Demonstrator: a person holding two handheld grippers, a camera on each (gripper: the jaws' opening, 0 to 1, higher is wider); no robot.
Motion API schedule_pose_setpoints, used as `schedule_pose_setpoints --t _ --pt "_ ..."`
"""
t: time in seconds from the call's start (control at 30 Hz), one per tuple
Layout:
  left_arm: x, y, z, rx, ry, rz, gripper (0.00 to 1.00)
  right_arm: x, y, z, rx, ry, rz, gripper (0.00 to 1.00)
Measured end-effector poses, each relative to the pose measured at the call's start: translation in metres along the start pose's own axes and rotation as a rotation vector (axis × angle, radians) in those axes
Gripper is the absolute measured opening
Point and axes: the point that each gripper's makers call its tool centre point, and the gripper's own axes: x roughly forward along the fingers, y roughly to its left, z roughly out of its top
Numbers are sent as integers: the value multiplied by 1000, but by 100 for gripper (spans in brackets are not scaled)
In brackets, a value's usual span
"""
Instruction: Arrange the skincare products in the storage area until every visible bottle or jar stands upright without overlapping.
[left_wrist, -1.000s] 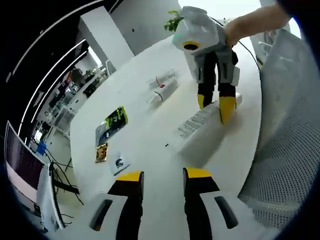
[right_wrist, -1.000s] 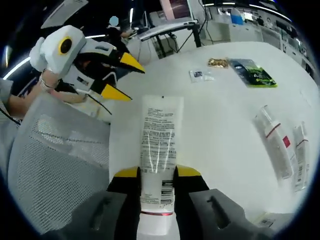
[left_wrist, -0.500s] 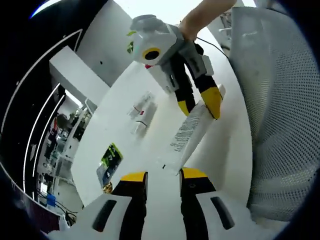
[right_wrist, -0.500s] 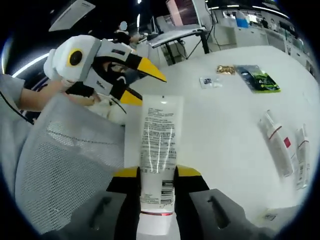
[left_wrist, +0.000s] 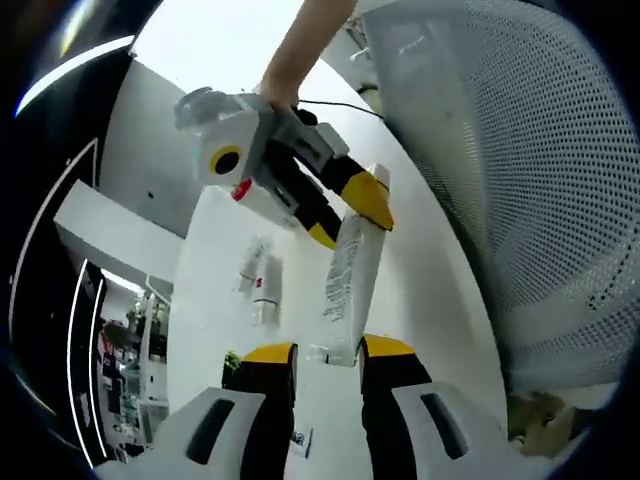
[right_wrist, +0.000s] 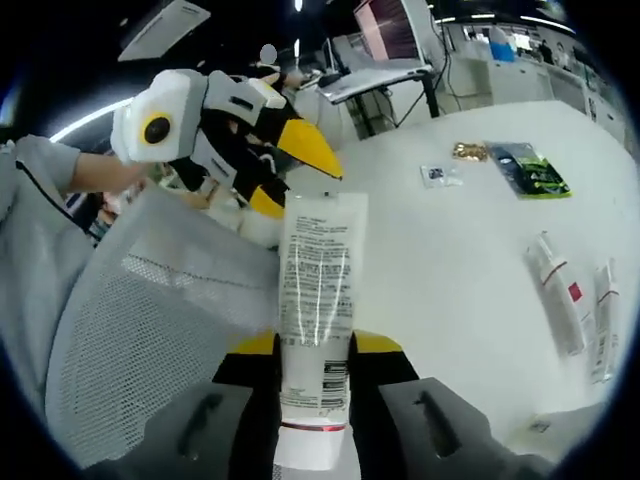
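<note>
Tube (right_wrist: 316, 300) of skincare cream sits clamped in my right claw (right_wrist: 314, 345), gripped near its capped end, lifted off the table (right_wrist: 470, 260) and pointing forward. In the left gripper view I see the same tube (left_wrist: 350, 285) held by the right claw (left_wrist: 345, 205), its crimped end reaching down between the yellow tips of my left claw (left_wrist: 325, 352), whose jaws stand apart on either side of it; I cannot tell if they touch it. In the right gripper view the left claw (right_wrist: 300, 170) hangs just past the tube's far end.

A white mesh chair back (right_wrist: 170, 330) crowds the near edge of the table, tight beside the tube, leaving little room on that side. The table's far side lies open. Two slim tubes with red marks (right_wrist: 575, 305) lie flat near its right edge, side by side, well apart from my claws. A green packet (right_wrist: 528, 168), a small gold packet (right_wrist: 468, 151) and a clear sachet (right_wrist: 439, 175) lie near the far edge.

The tube's back panel carries dense black print and a barcode, too small for me to read.
</note>
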Motion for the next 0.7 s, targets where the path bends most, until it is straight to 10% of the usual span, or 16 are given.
schedule_pose_setpoints --t 0.7 --pt "-5 -6 34 207 -90 -77 8 -8 28 14 -9 -119 170 26"
